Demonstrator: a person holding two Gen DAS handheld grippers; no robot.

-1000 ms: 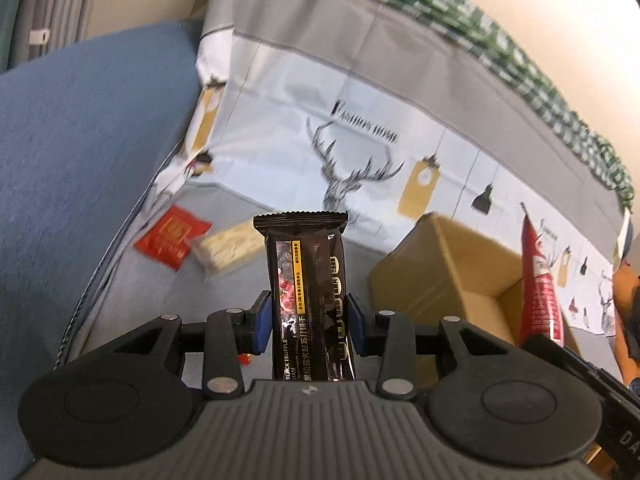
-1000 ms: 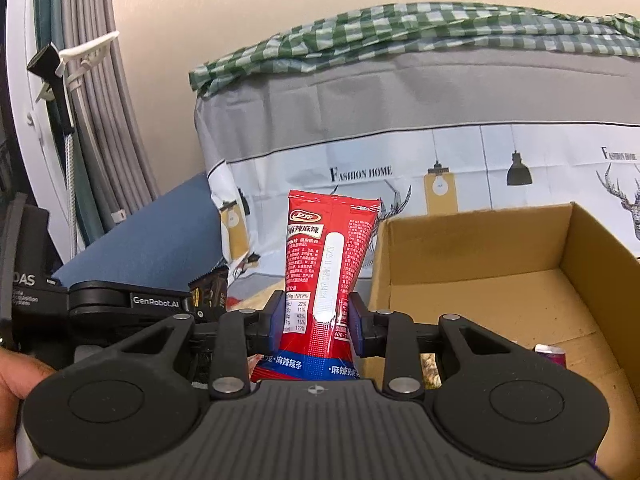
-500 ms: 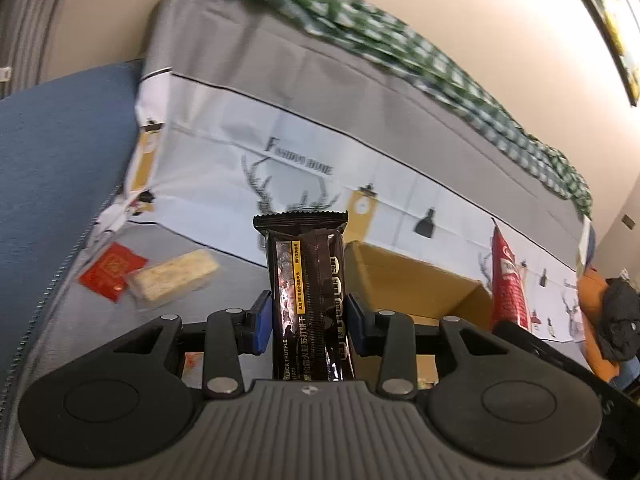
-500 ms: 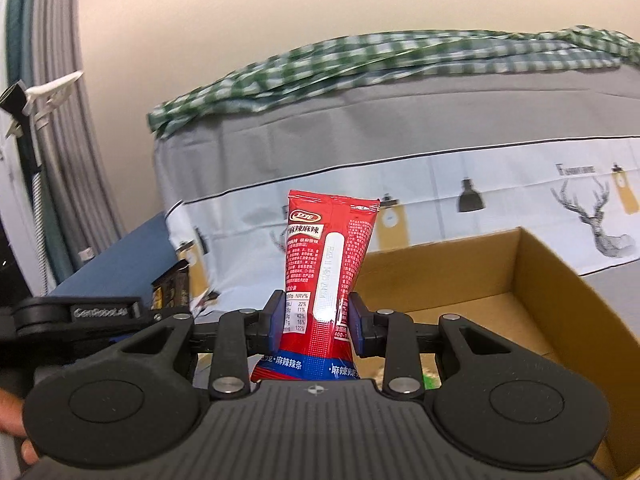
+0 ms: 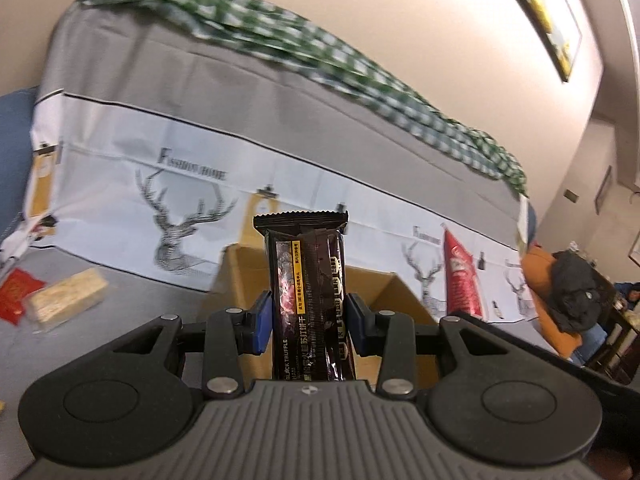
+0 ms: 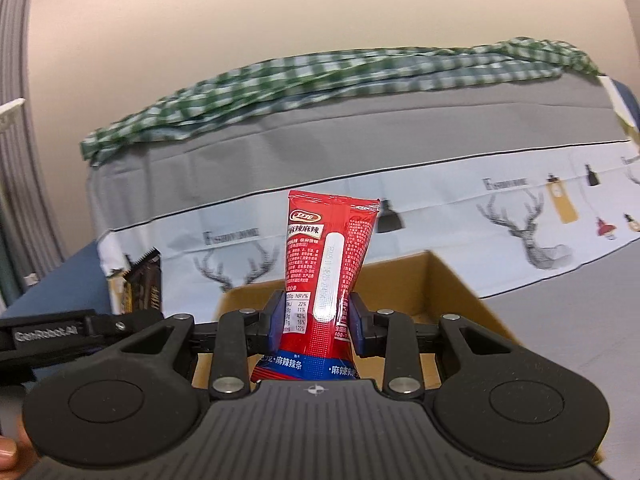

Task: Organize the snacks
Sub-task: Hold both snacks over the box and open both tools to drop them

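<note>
My left gripper is shut on a black truffle cracker packet that stands upright between the blue pads. My right gripper is shut on a red spicy-strip packet, also upright. An open cardboard box lies just ahead of and under both grippers; it also shows in the right wrist view. The red packet shows at the right of the left wrist view, and the black packet at the left of the right wrist view. The box's floor is mostly hidden.
On the grey sofa cover to the left lie a pale wafer pack and a small red packet. A deer-print backrest with a green checked cloth rises behind the box. A blue cushion is at left.
Both grippers have moved over the box and tilted up, still holding their packets. The wafer and small red packet have slid towards the left edge of the left wrist view.
</note>
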